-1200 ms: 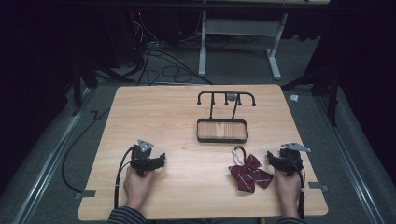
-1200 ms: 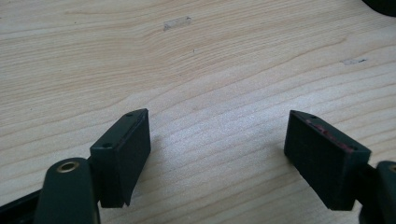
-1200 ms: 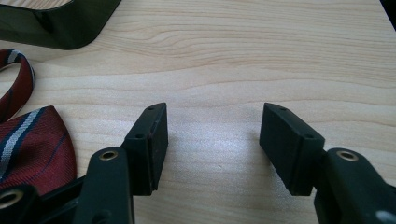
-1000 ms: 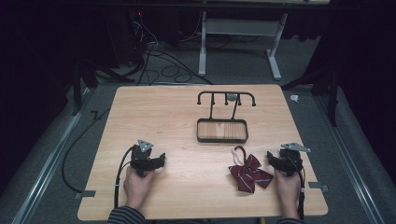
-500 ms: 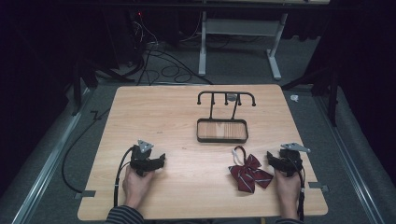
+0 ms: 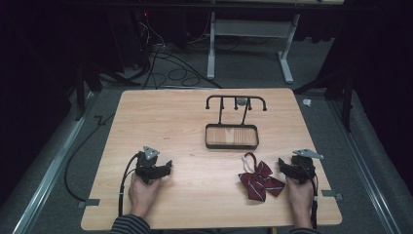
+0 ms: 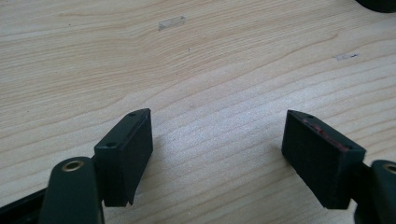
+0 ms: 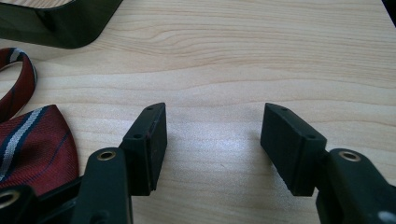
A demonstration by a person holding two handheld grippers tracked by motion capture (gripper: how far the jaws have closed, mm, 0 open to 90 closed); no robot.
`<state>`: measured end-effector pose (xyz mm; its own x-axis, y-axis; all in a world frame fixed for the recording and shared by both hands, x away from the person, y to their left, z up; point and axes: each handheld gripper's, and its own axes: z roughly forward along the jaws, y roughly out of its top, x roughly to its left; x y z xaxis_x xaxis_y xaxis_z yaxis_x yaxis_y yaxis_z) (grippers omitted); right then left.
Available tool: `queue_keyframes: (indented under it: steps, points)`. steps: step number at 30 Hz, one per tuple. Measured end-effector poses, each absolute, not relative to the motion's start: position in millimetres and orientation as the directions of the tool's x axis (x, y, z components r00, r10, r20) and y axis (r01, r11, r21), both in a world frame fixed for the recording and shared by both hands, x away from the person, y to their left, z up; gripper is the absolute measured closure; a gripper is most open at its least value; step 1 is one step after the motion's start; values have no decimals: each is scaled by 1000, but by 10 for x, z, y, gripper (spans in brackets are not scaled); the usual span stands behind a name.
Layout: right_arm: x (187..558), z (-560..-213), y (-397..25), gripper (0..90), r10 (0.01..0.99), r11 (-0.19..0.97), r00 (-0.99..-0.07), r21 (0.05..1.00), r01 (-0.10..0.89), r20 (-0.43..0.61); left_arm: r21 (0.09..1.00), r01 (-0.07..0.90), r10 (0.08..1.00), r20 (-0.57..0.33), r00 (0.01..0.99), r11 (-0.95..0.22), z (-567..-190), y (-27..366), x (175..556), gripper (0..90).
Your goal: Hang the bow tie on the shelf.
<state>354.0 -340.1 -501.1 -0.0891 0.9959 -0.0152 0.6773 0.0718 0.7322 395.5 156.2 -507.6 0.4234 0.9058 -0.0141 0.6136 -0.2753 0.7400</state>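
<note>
Both hands rest low on the near side of the wooden table (image 6: 160,117). The left gripper (image 6: 155,168) and right gripper (image 6: 295,168) are both released, jaws spread over bare wood. A red striped bow tie (image 6: 258,179) lies just beside the right gripper, with a black rack (image 6: 232,127) farther back. Dark floor and cables surround the table.

Table (image 6: 195,122) brightly lit; surroundings dark; high view soft.

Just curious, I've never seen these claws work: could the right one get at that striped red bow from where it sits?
Probably yes. The right claw rests open just beside the bow tie, with bare table between them.
</note>
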Motion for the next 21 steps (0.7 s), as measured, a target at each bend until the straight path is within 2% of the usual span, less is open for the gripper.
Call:
queue_keyframes:
  steps: [3, 7, 21]
  points:
    - [3542, -5012, -3402, 439, 996, 73, -92, 734, 676, -14, 739, 615, 906, -14, 422, -275, -5075, 1560, 3955, 250]
    - [3503, -4991, -3370, 544, 992, 91, -126, 738, 669, -9, 739, 615, 907, -14, 421, -274, -5075, 1559, 3955, 250]
    - [3334, -4871, -3151, 695, 966, 120, -256, 794, 596, 46, 740, 615, 908, -14, 418, -272, -5075, 1555, 3955, 250]
